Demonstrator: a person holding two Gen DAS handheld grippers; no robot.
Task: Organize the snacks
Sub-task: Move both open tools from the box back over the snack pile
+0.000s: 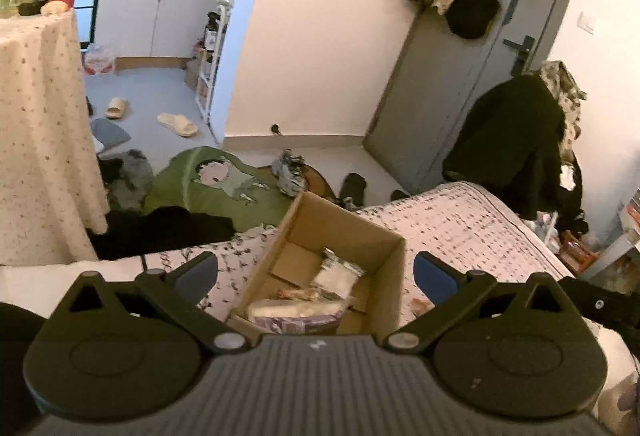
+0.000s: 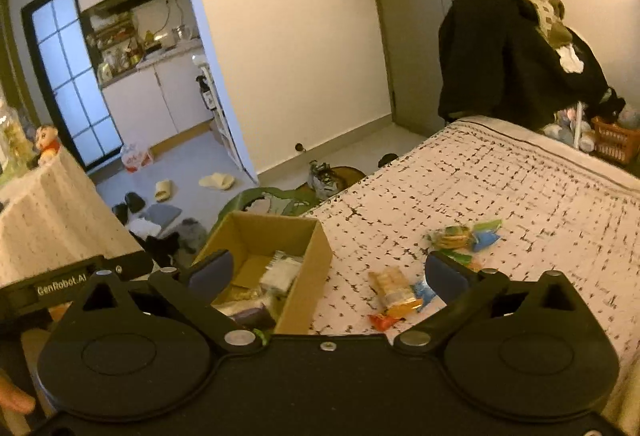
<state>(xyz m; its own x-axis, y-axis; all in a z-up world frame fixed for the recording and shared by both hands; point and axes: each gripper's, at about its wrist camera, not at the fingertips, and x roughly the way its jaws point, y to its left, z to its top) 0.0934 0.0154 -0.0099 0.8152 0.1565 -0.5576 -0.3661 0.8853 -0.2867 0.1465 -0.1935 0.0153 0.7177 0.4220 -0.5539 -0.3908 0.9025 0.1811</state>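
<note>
1. An open cardboard box sits at the edge of a bed covered in a pale, dark-flecked sheet — this box is my landmark for everything below.
2. My left gripper hovers just above the near side of the box, its two blue-padded fingers spread wide apart and holding nothing.
3. Inside the box lie several snacks: a clear white packet toward the far side, and a pale wrapped roll at the near wall.
4. My right gripper hangs near the box's right wall, fingers also wide apart and empty.
5. Just to the right of the box, on the bed, lies a biscuit packet with orange ends, with a small red-orange wrapper beside it.
6. Farther right of the box, well apart from it, sits a cluster of green and blue wrapped snacks.
7. Beyond the box, on the floor, lies a green cushion with a cartoon face — and past it, a pair of pale slippers.
</note>
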